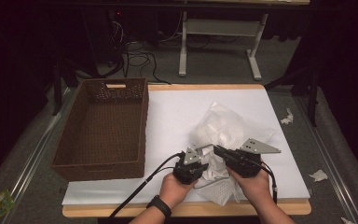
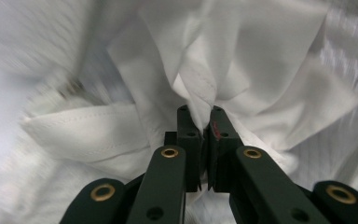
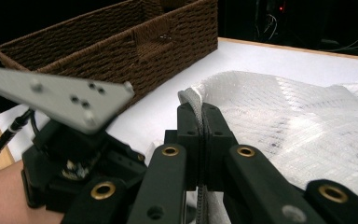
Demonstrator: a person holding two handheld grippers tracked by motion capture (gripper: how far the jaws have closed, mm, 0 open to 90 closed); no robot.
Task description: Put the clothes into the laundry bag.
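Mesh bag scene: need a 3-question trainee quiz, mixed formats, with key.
1. True or false: the left hand-held gripper is shut on a fold of the white cloth.
2. Multiple choice: what does the right hand-held gripper pinch? A) the basket's rim B) the corded edge of the mesh bag C) a cable
3. Fill in: in the high view, the brown wicker basket stands to the ___ of the mesh bag.

Key: 1 true; 2 B; 3 left
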